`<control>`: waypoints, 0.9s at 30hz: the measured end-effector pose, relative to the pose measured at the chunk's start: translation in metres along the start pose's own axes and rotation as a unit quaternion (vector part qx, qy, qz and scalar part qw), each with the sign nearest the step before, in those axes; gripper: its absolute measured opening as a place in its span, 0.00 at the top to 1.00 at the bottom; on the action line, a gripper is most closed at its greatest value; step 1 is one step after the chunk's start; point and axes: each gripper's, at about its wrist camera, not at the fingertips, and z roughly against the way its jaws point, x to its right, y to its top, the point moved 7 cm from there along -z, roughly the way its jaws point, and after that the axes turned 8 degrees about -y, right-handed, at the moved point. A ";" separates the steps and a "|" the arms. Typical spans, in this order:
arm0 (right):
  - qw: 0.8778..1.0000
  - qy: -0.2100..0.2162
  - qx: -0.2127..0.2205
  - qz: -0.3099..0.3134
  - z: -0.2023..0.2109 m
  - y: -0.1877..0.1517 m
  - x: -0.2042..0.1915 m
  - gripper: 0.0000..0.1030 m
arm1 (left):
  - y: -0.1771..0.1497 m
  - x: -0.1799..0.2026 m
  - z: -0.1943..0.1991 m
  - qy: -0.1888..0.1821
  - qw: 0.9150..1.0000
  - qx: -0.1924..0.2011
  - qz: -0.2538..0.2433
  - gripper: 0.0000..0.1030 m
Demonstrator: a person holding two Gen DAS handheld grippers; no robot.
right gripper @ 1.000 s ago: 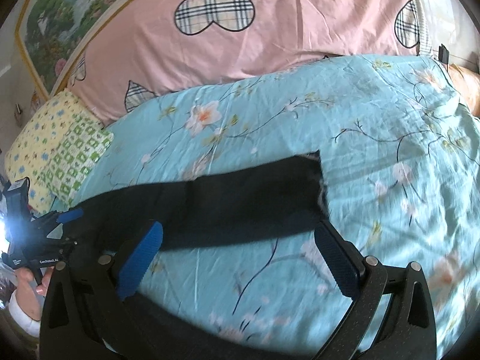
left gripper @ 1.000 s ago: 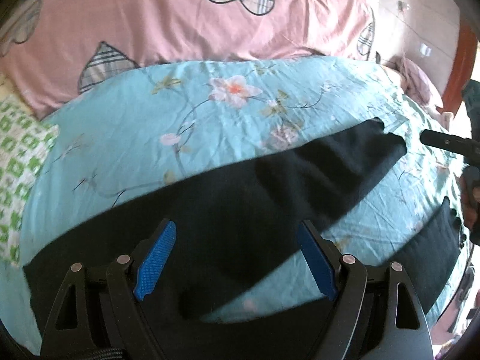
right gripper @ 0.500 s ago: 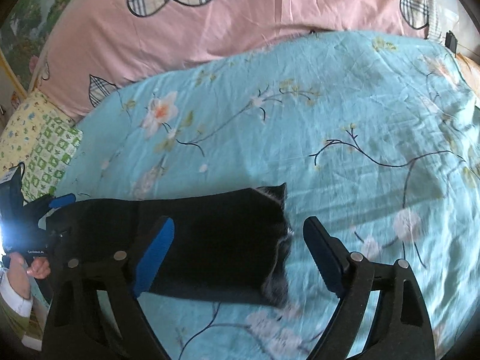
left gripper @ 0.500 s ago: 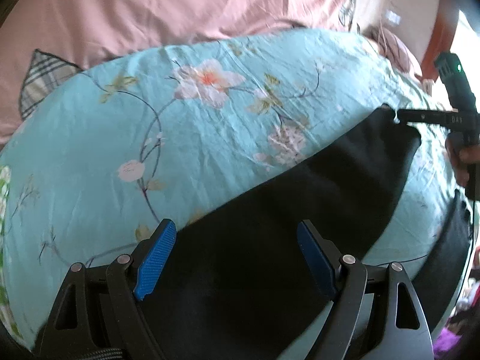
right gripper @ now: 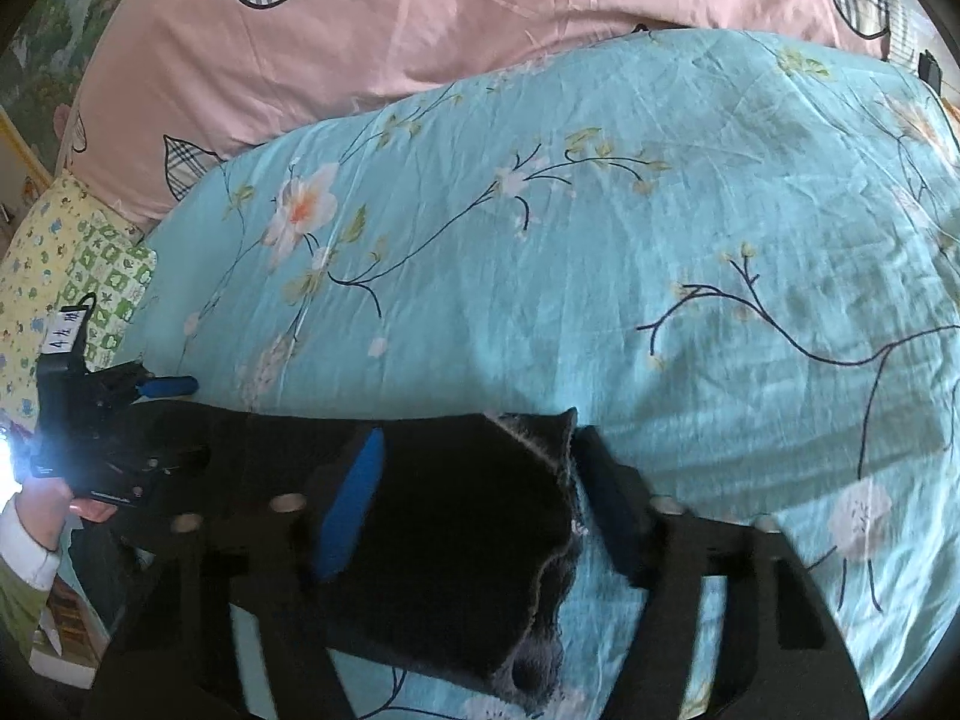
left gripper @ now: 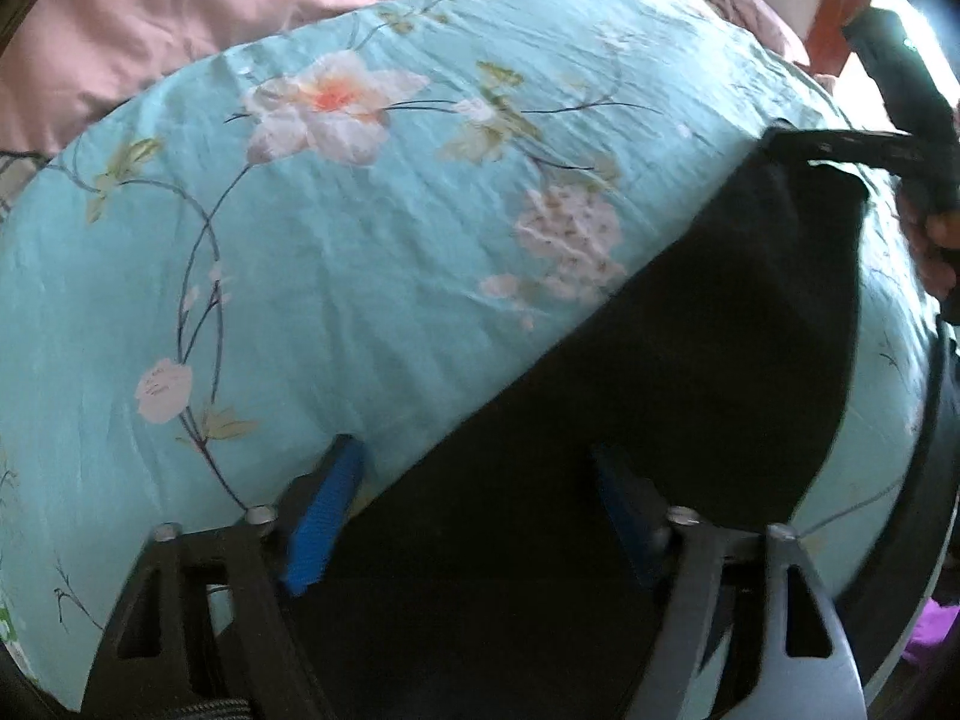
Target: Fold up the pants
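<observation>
Both tongs [left gripper: 474,510] [right gripper: 480,504] lowered onto pants [left gripper: 660,390] edges, spread apart, bedsheet [right gripper: 600,210] open beyond

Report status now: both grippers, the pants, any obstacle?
Left gripper open over waist end. Right gripper open, straddling leg hem. Black pants flat on floral sheet. No obstacle seen.

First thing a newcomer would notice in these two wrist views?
The black pants stretched across the turquoise floral bedsheet, filling the lower part of both views. Each end sits between open blue-padded fingers: the right gripper at the frayed cuff, the left gripper over the other end. Behind lies a pink quilt with plaid hearts.
</observation>
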 end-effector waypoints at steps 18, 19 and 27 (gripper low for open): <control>0.996 0.045 0.079 0.007 0.075 -0.028 -0.001 0.89 | -0.036 0.081 0.088 -0.018 0.998 0.055 -0.025 0.97; 0.995 0.049 0.084 0.010 0.081 -0.032 -0.002 0.89 | -0.042 0.088 0.094 -0.020 0.998 0.058 -0.024 0.97; 0.993 0.060 0.098 0.036 0.111 -0.081 0.001 0.90 | -0.082 0.136 0.115 -0.041 0.996 0.075 -0.009 0.97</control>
